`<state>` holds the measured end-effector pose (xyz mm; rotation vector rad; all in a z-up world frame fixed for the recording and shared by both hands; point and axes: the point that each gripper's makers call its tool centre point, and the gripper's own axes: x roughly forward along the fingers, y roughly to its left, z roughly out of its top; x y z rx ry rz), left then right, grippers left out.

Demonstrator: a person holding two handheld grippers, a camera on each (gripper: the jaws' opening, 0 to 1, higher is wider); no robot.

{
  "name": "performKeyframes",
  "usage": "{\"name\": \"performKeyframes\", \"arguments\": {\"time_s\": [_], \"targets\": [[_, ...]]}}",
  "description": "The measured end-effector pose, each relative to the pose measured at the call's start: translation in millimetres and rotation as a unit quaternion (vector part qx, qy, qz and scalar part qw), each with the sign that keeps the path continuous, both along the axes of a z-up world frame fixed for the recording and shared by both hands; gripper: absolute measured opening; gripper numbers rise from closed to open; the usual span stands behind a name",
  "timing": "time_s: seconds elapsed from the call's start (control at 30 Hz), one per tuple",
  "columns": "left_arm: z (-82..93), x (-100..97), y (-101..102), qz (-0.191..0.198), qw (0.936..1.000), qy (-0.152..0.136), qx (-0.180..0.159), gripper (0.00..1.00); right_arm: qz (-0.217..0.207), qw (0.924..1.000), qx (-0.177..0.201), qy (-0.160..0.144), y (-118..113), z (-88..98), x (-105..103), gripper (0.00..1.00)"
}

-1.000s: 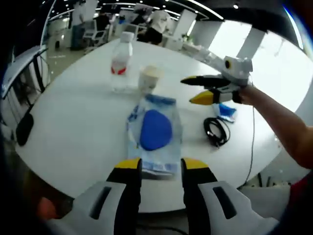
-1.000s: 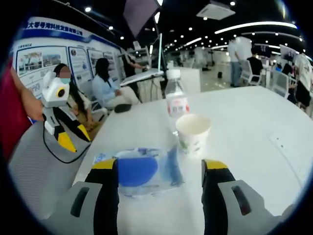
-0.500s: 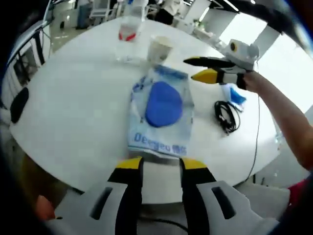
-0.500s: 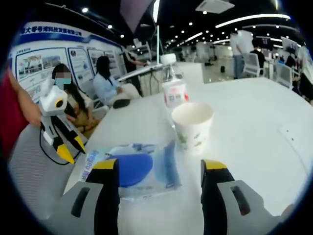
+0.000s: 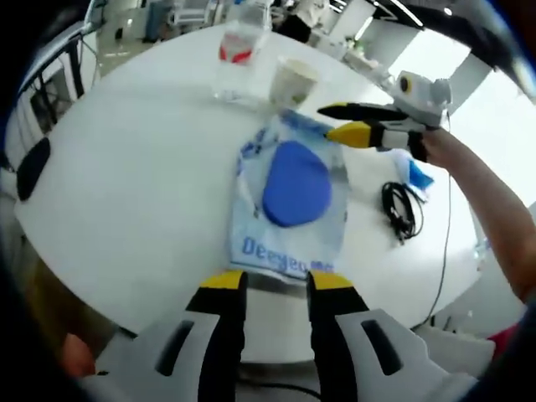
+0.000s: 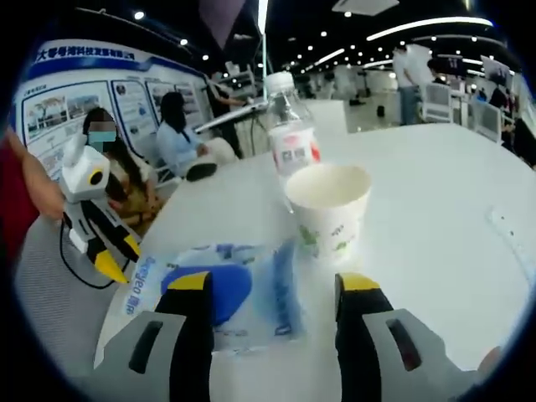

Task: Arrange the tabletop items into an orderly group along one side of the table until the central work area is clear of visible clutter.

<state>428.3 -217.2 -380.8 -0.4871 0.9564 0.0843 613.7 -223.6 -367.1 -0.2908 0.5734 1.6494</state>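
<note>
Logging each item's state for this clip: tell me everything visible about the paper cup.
The paper cup is white with a small green print low on its side, tapered, with a rolled rim. It stands upright and looks empty from what shows of its inside. It sits on the white table just in front of the water bottle, at the far end of the clear plastic bag; whether it touches either is unclear. The right gripper points toward it, apart from it.

Right gripper (image 6: 266, 289) has crept in closer to the cup (image 6: 328, 209) and bag (image 6: 219, 285); left gripper (image 5: 268, 289) pulled back off the bag.
</note>
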Motion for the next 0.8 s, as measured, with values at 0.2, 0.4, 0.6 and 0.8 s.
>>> {"name": "performKeyframes", "arguments": {"time_s": [0.2,0.4,0.6,0.8], "targets": [[-0.1,4.6,1.0,0.017,0.9998,-0.007,0.0,0.27,-0.006,1.0,-0.007,-0.003,3.0,-5.9,3.5,0.44],[-2.5,6.2,1.7,0.02,0.9998,-0.005,0.003,0.27,-0.009,0.9998,-0.017,-0.003,0.2,-11.4,4.6,0.29],[-2.3,10.4,4.7,0.025,0.9996,-0.008,0.008,0.27,-0.011,0.9996,-0.025,-0.002,-2.9,-14.1,5.2,0.16],[-4.9,14.4,9.0,0.028,0.9995,-0.006,0.013,0.26,-0.016,0.9992,-0.036,-0.001,-9.7,-16.3,6.1,0.11]]}}
